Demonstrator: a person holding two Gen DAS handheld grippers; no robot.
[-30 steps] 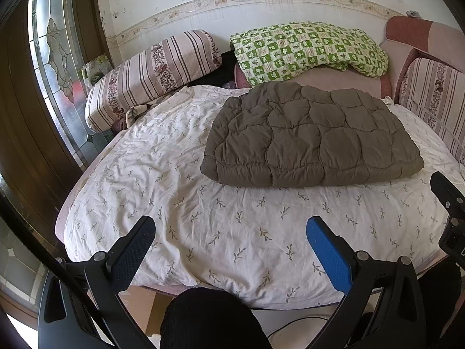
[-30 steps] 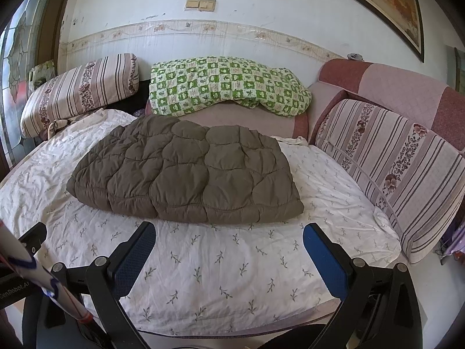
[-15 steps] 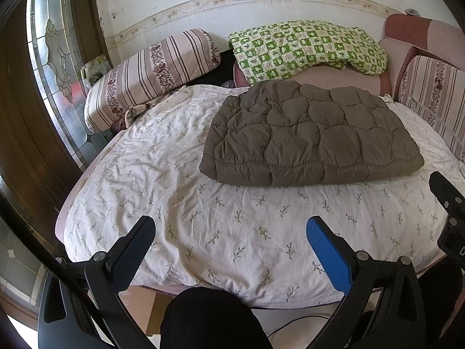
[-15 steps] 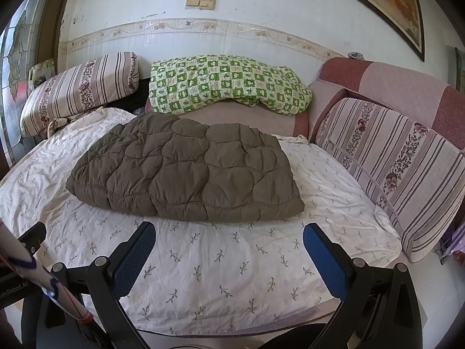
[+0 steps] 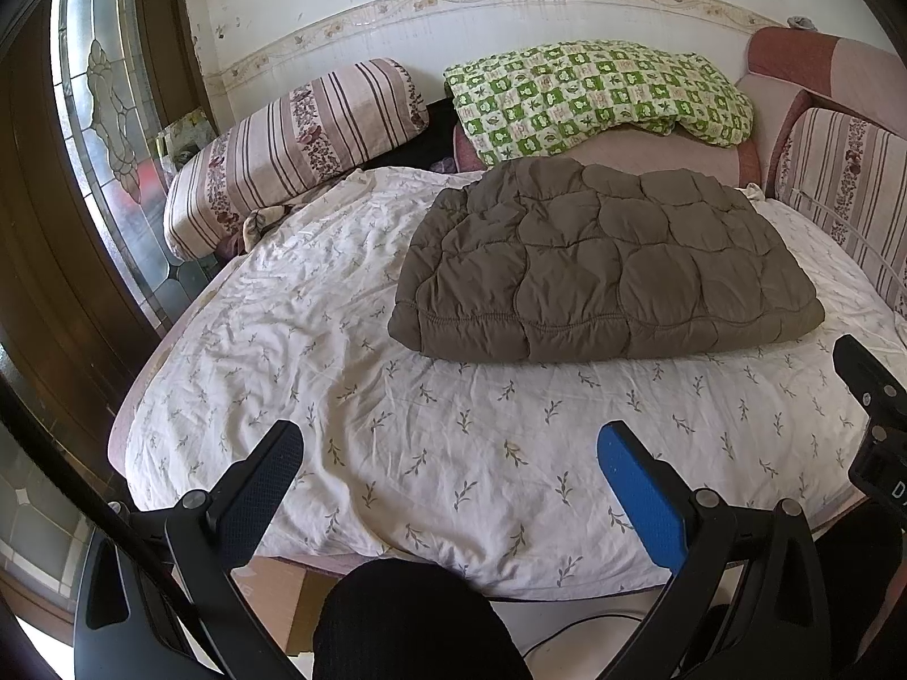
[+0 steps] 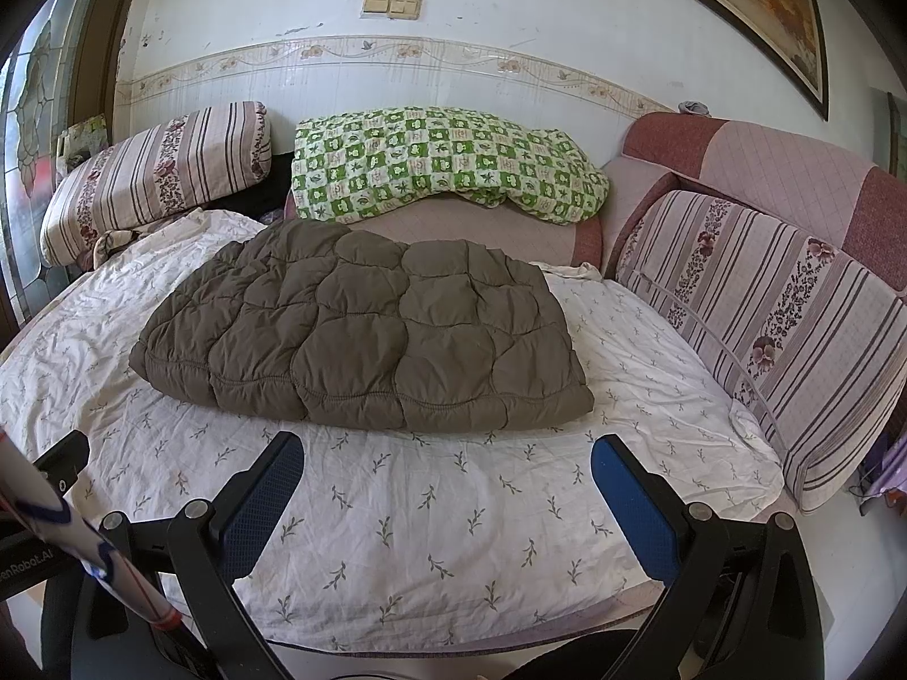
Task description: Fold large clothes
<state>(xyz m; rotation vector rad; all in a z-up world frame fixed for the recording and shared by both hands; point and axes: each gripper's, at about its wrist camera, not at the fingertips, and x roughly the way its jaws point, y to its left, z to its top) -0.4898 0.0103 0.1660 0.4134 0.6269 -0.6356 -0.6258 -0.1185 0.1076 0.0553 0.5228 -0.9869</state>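
Observation:
A brown quilted padded jacket (image 5: 601,260) (image 6: 368,340) lies folded into a flat rectangle in the middle of a bed covered by a white leaf-print sheet (image 5: 397,430) (image 6: 431,515). My left gripper (image 5: 448,470) hovers open above the bed's near edge, well short of the jacket, with nothing between its fingers. My right gripper (image 6: 448,476) is open too, just in front of the jacket's near hem and holding nothing. The right gripper's body (image 5: 867,396) shows at the right edge of the left wrist view.
A striped bolster (image 5: 295,141) lies at the back left, a green checked quilt (image 6: 442,164) at the back, a striped cushion (image 6: 793,317) and pink sofa back (image 6: 782,158) on the right. A stained-glass door (image 5: 107,130) stands left. A person's dark knee (image 5: 408,623) is below.
Both views have tipped down very slightly, so the jacket sits a little higher in frame. Both grippers stay open and the jacket has not moved.

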